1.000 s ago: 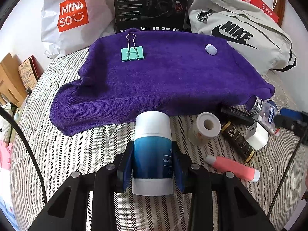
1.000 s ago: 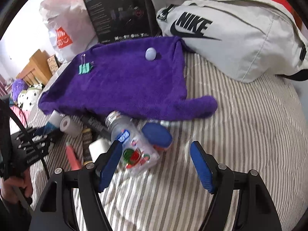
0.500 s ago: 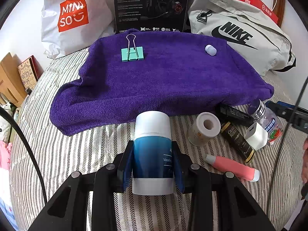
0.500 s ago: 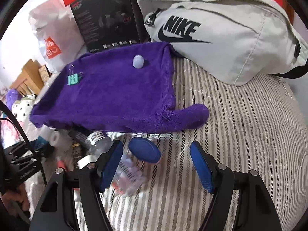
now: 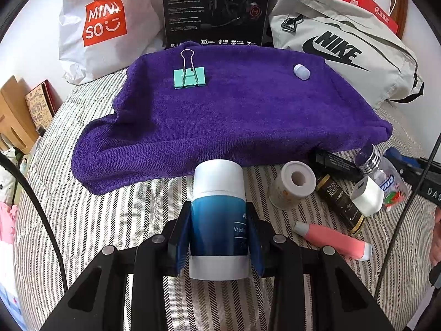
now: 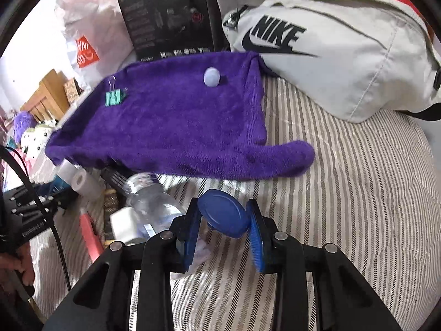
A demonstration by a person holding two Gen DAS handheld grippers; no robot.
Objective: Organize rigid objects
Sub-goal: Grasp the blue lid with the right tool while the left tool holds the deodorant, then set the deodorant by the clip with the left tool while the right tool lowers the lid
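Note:
My left gripper [image 5: 219,222] is shut on a blue-and-white Vaseline bottle [image 5: 217,193], held upright just before the near edge of the purple towel [image 5: 234,115]. On the towel lie a teal binder clip [image 5: 189,77] and a small pale cap [image 5: 301,71]. My right gripper [image 6: 223,210] is shut on a blue oval lid [image 6: 222,215], on the striped bed in front of the towel [image 6: 171,127]. A clear bottle [image 6: 150,195] lies just left of it. Loose on the bed are a tape roll [image 5: 293,183], a pink tube [image 5: 330,240], a white charger [image 5: 368,194] and a dark tube [image 5: 339,201].
A grey Nike bag [image 6: 330,55] lies at the back right. A black box [image 5: 215,8] and a white Miniso bag [image 5: 102,24] stand behind the towel. Wooden items [image 5: 13,113] sit past the bed's left edge. A hand [image 6: 16,259] holds the other gripper's handle.
My right gripper moved over the blue lid and its fingers shut on it; they stood wide apart before. The left gripper with the bottle has stayed still.

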